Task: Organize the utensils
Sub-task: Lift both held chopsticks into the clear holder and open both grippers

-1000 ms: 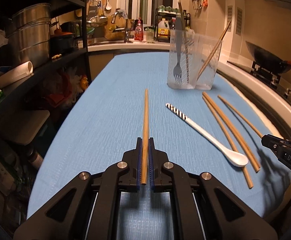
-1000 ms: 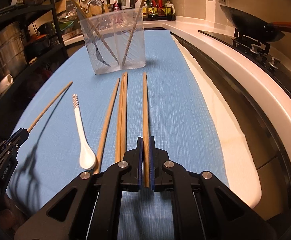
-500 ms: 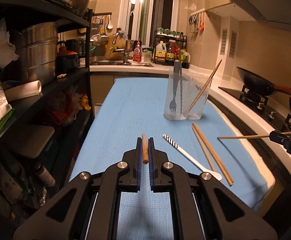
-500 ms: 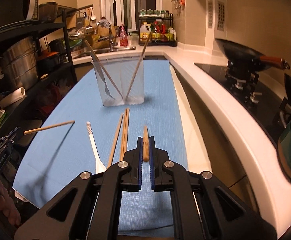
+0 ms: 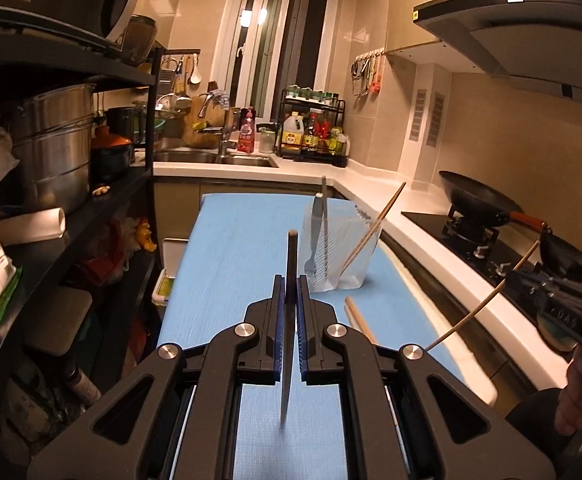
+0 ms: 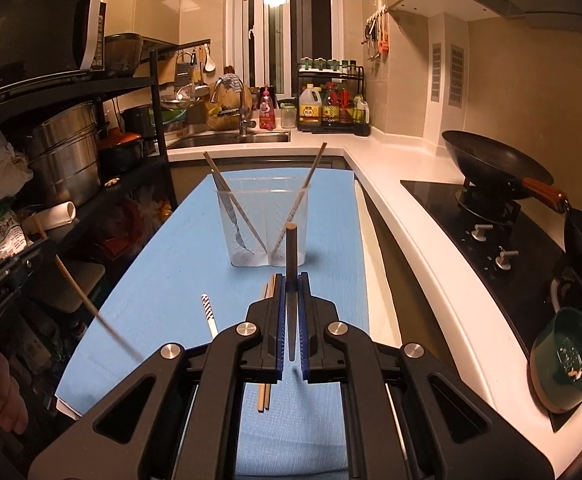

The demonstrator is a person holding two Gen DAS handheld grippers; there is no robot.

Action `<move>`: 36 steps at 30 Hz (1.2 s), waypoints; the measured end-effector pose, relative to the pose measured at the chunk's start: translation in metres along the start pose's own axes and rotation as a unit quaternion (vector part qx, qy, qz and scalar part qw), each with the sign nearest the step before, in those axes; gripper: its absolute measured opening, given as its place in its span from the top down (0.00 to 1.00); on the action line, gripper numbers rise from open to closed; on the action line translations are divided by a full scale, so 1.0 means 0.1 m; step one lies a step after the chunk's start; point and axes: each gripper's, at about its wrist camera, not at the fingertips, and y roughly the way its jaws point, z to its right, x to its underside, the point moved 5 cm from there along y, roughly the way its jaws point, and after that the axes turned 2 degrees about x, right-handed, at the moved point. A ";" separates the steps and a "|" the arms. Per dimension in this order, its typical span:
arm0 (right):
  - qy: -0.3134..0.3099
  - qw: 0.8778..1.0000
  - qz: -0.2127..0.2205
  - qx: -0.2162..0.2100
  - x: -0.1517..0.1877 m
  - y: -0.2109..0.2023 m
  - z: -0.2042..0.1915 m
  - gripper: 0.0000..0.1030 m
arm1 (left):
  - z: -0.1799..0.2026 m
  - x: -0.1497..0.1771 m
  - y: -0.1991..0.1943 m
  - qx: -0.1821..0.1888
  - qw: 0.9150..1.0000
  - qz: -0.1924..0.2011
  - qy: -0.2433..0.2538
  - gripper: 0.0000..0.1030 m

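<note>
Now: two chopsticks aloft, holder next

Each tool — left tool (image 5: 290, 300) and right tool (image 6: 291, 300) — is clamped on a chopstick (image 5: 289, 276) (image 6: 291, 256), raised above the blue counter (image 6: 179, 264). Next, I judge — tip both into the clear holder (image 6: 265, 224).

Both grippers are matte black plastic, left (image 5: 291, 292) and right (image 6: 291, 292): blue ribbed pads (image 5: 278, 332) inside the fingers, silver round screws (image 6: 249, 329) on the linkage arms.
</note>
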 end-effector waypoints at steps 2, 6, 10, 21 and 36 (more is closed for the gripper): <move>0.002 1.000 0.001 -0.005 -0.08 -0.01 0.00 0.94 | 0.02 -0.10 0.01 0.010 1.000 -0.008 -0.004 0.94; 0.007 1.000 0.000 -0.009 -0.30 0.02 0.03 0.94 | 0.06 -0.34 0.08 0.029 0.999 -0.030 -0.011 0.94; -0.002 1.000 0.003 -0.014 -0.62 0.08 0.00 0.94 | 0.14 -0.59 0.20 0.048 0.998 -0.038 -0.017 0.95; -0.028 0.998 0.036 -0.033 -1.65 0.43 -0.11 0.94 | 0.48 -1.55 0.86 0.076 0.997 -0.011 0.011 0.95; -0.033 0.999 0.016 -0.029 -1.80 1.50 -0.01 0.94 | 0.65 -1.91 2.09 0.053 0.997 -0.031 0.041 0.95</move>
